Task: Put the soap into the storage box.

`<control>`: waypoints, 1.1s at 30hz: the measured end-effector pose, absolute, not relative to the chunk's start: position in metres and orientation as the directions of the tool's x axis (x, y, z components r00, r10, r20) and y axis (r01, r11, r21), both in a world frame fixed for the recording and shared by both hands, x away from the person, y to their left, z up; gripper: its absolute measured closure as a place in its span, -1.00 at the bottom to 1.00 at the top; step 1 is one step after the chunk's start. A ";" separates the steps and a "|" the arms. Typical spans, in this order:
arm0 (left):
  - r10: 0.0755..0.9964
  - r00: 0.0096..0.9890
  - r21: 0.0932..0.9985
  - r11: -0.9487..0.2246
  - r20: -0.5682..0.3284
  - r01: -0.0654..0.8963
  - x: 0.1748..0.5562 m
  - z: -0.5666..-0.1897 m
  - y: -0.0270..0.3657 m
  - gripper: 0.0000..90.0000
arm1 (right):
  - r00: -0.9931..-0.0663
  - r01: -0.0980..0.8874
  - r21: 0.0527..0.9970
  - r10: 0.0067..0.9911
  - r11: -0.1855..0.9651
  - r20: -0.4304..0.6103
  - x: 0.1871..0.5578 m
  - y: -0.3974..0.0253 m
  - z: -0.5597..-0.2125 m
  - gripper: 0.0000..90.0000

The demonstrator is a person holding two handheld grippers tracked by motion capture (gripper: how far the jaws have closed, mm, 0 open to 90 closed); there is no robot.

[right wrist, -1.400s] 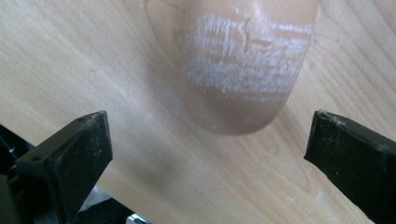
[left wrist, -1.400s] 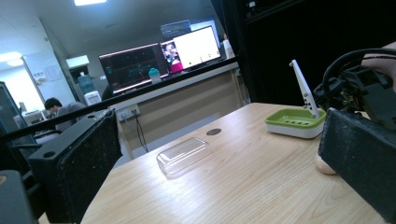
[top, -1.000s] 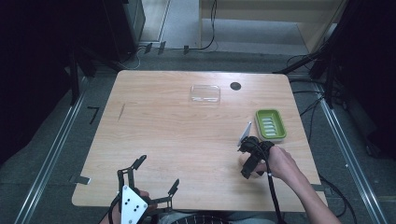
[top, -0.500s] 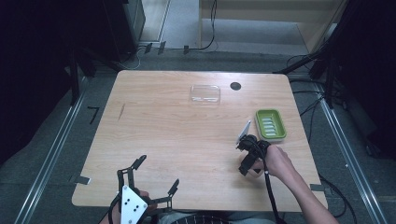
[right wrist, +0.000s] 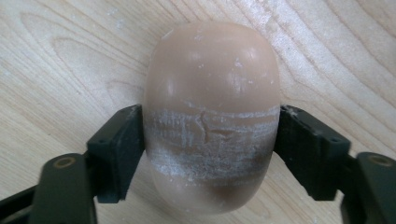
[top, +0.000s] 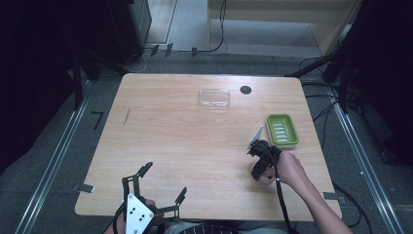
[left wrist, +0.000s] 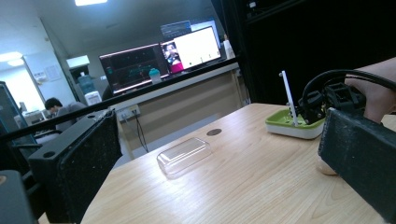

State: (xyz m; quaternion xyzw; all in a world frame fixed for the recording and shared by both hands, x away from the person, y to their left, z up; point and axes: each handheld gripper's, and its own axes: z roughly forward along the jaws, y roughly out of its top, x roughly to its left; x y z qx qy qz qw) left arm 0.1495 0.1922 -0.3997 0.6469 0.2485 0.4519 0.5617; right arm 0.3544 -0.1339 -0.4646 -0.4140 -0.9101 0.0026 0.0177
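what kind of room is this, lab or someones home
Most likely a lab or office workspace, not a home: monitors line a long desk behind the wooden table, metal rails flank it on the grey floor, and cables trail across.

An office-like lab: lit monitors [left wrist: 161, 58] on a long desk [left wrist: 187, 91], ceiling lights.

Broad bare table [top: 170, 141] centre; green dish [top: 282, 130] beside right claw [top: 259, 168]

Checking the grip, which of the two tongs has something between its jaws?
The right tongs, closed on the tan soap bar; the left tongs stand open.
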 end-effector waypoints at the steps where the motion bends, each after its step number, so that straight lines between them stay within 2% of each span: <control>1: 0.829 0.468 0.951 -0.246 0.305 -0.186 0.149 -0.400 0.192 -1.00 | -0.657 0.753 -0.021 0.753 0.658 0.029 0.354 -0.134 -0.465 -0.38; 9: 0.830 0.466 0.951 -0.245 0.305 -0.186 0.149 -0.400 0.192 -1.00 | -0.663 0.747 -0.033 0.748 0.663 0.027 0.354 -0.133 -0.467 -0.27; 33: 0.829 0.467 0.951 -0.247 0.307 -0.186 0.149 -0.400 0.192 -1.00 | -0.672 0.738 -0.054 0.740 0.672 0.016 0.356 -0.141 -0.456 -0.26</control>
